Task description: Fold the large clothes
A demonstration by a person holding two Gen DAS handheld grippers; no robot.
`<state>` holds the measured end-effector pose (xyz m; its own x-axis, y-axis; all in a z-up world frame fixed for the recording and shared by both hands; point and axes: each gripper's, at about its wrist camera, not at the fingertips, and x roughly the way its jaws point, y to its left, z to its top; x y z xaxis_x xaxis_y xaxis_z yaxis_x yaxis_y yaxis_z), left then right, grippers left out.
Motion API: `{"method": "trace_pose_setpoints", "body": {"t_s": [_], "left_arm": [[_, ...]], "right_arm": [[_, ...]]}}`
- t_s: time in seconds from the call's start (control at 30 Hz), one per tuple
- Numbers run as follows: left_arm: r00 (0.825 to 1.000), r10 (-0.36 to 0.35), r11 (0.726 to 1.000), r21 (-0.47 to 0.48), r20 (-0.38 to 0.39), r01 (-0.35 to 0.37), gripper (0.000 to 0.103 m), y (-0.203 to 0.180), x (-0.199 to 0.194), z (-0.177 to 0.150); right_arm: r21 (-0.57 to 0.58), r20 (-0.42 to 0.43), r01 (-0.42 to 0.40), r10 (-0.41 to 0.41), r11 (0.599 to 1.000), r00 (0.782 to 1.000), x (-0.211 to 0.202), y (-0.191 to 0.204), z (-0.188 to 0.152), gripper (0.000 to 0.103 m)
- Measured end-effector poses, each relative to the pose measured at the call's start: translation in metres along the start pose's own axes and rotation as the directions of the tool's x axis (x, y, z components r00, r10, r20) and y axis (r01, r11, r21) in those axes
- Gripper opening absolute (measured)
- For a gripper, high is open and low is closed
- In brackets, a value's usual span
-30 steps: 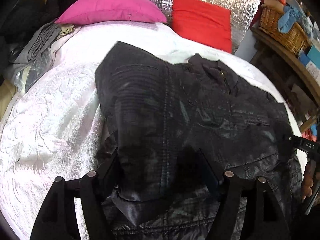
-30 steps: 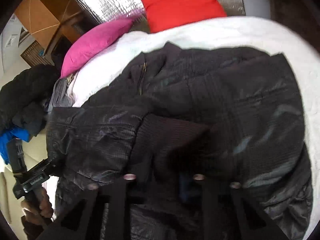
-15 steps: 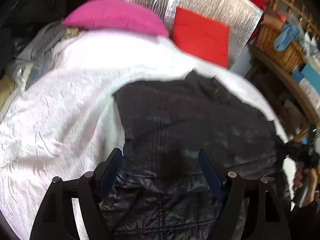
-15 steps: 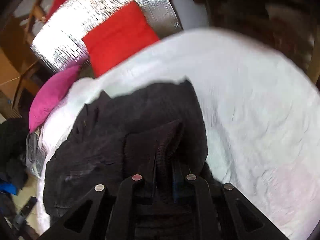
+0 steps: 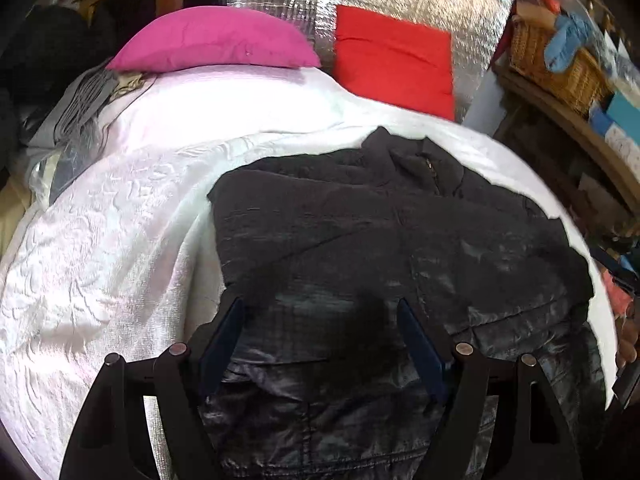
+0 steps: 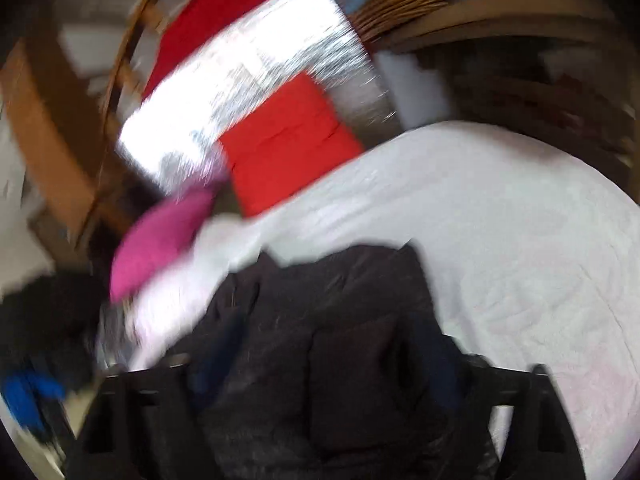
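Left wrist view: the dark jacket (image 5: 380, 264) lies spread on the bed (image 5: 100, 272), on its white quilted cover, collar and zip toward the red cushion (image 5: 394, 58), the pink pillow (image 5: 216, 40) well apart at the head end. Both sides look folded in over the middle, so it's a narrower block now. The left hand-held gripper (image 5: 320, 344) hovers over the hem end w/ jaws wide apart and nothing between the pads; fabric sits below them, not pinched. A wicker basket (image 5: 560, 64) stands on the shelf at the right. At the far right edge a hand (image 5: 628, 340) shows, presumably on the other tool.

Right wrist view: heavily blurred. The right hand-held gripper (image 6: 320, 380) has just been opening; its jaws stand apart, and a dark fold of jacket (image 6: 340, 340) lies between them, prob. released rather than gripped, though the blur makes that hard to confirm. Red cushion (image 6: 288, 144) and pink pillow (image 6: 160, 240) beyond.

Handling, as a judgement: shell is shiny, thin, likely slippery, padded, light but bulky; it'll spring back and slide off a shallow pinch. Best hold is the ribbed hem or a seam at the two bottom corners, biting through all layers, then carry the hem up toward the collar.
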<state>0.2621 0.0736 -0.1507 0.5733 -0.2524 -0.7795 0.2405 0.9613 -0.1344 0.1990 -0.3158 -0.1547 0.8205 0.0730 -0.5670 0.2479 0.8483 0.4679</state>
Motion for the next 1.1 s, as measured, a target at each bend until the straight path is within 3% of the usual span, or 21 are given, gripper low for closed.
{"method": "trace_pose_setpoints", "body": {"t_s": [0.1,0.17,0.27,0.37,0.47,0.53,0.6,0.63,0.7,0.8,0.87,0.97,1.1], "left_arm": [[0.996,0.065,0.997,0.055,-0.064,-0.062,0.079,-0.011,0.018,-0.005],[0.99,0.109,0.991,0.094,-0.091,-0.1,0.08,-0.014,0.027,-0.009],[0.992,0.097,0.992,0.086,-0.08,-0.09,0.08,-0.014,0.02,-0.003],[0.998,0.041,0.998,0.043,-0.04,-0.039,0.08,-0.011,0.005,0.002],[1.0,0.01,0.999,0.04,0.011,-0.011,0.08,-0.014,-0.006,0.009],[1.0,0.022,0.998,0.058,0.008,-0.022,0.08,-0.017,-0.003,0.011],[0.997,0.05,0.995,0.087,-0.058,-0.045,0.08,-0.024,0.013,0.006],[0.992,0.074,0.992,0.109,-0.107,-0.062,0.08,-0.027,0.025,0.003],[0.988,0.094,0.988,0.135,-0.119,-0.078,0.081,-0.029,0.032,-0.001],[0.992,0.071,0.991,0.123,-0.103,-0.058,0.081,-0.028,0.021,0.006],[0.996,0.053,0.996,0.074,-0.07,-0.048,0.081,-0.018,0.012,0.014],[0.997,0.061,0.998,0.021,-0.039,-0.06,0.081,-0.006,0.007,0.025],[0.979,0.184,0.983,0.035,-0.089,-0.181,0.081,-0.002,0.025,0.019]], "right_arm": [[-0.097,-0.153,0.047,-0.061,0.994,0.986,0.035,0.015,-0.017,0.059],[-0.133,-0.262,0.094,-0.126,0.987,0.957,0.061,0.011,-0.028,0.06],[-0.17,-0.254,0.094,-0.136,0.981,0.957,0.061,0.017,-0.028,0.06],[-0.115,-0.228,0.004,-0.03,0.993,0.973,0.045,0.021,-0.025,0.06],[-0.157,-0.185,-0.097,0.067,0.983,0.98,0.032,0.042,-0.026,0.06],[-0.206,-0.212,-0.16,0.116,0.965,0.97,0.034,0.062,-0.036,0.06],[-0.242,-0.278,-0.19,0.12,0.951,0.953,0.042,0.076,-0.048,0.06],[-0.27,-0.338,-0.186,0.088,0.945,0.937,0.054,0.083,-0.058,0.06],[-0.323,-0.423,-0.154,0.003,0.934,0.906,0.068,0.08,-0.076,0.06],[-0.316,-0.429,-0.175,0.024,0.933,0.903,0.065,0.079,-0.069,0.06],[-0.241,-0.371,-0.195,0.096,0.951,0.924,0.052,0.068,-0.046,0.06],[-0.158,-0.24,-0.125,0.085,0.979,0.967,0.045,0.04,-0.014,0.06],[-0.058,-0.234,-0.015,0.001,0.998,0.972,0.063,-0.001,-0.003,0.059]]}}
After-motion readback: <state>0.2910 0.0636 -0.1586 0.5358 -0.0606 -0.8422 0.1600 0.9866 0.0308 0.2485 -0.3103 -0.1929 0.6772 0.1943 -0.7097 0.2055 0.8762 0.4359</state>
